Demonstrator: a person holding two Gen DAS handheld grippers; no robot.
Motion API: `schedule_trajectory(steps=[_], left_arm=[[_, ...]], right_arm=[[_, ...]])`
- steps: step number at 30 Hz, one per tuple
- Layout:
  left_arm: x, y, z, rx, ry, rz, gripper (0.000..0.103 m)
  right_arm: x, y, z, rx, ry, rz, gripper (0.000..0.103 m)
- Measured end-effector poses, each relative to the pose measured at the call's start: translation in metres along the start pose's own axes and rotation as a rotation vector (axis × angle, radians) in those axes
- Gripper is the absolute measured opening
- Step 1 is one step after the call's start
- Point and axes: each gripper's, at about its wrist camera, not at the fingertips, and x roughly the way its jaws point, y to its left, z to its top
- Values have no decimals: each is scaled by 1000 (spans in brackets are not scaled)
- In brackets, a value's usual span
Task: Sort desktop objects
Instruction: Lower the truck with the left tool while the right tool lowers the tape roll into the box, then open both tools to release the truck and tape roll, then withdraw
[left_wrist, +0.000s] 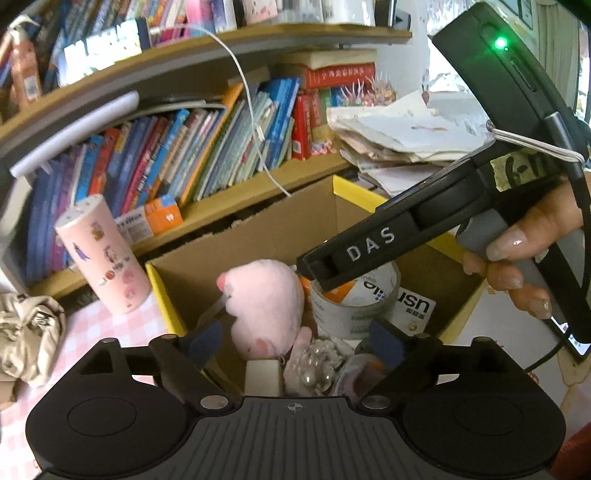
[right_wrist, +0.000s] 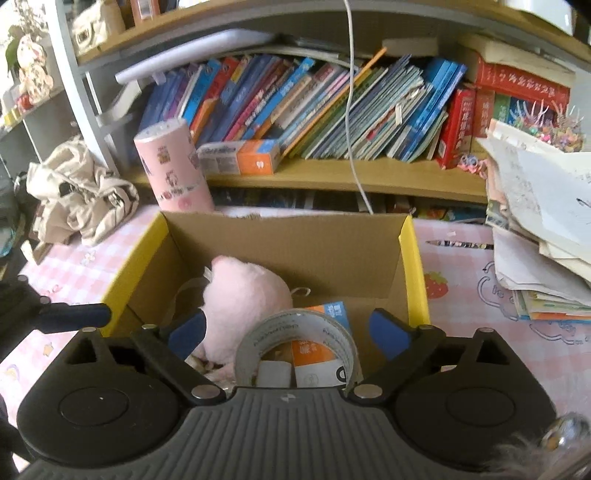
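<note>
Right wrist view: tape roll (right_wrist: 299, 347) and plush (right_wrist: 240, 299) are boxed between spread right gripper (right_wrist: 288, 332) fingers; left gripper (left_wrist: 295, 341) likewise spread, empty; pink canister (right_wrist: 173, 166) remains outside.

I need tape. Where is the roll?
In the cardboard box, the tape roll stands on edge right of the pink plush toy, between the right hand-held gripper's open fingers.
</note>
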Motion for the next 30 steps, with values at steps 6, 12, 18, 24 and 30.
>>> schedule_trajectory(steps=[6,12,18,24,30], left_arm=[[-29,2,-6,-52,-32,45,92],[-55,6,-15,-111,-60,108,93],[-78,16,-27,-148,-84,151,95],[-101,30,-47,-180,-99,170,96],[-123,45,-73,-252,-102,159,96]], right_arm=[[-24,6,-5,5,-44,15,97],[-46,17,-15,1,-85,12,97],[-67,30,-32,7,-132,-31,98],[-80,49,-53,43,-148,-86,98],[-93,77,-79,45,-136,-117,98]])
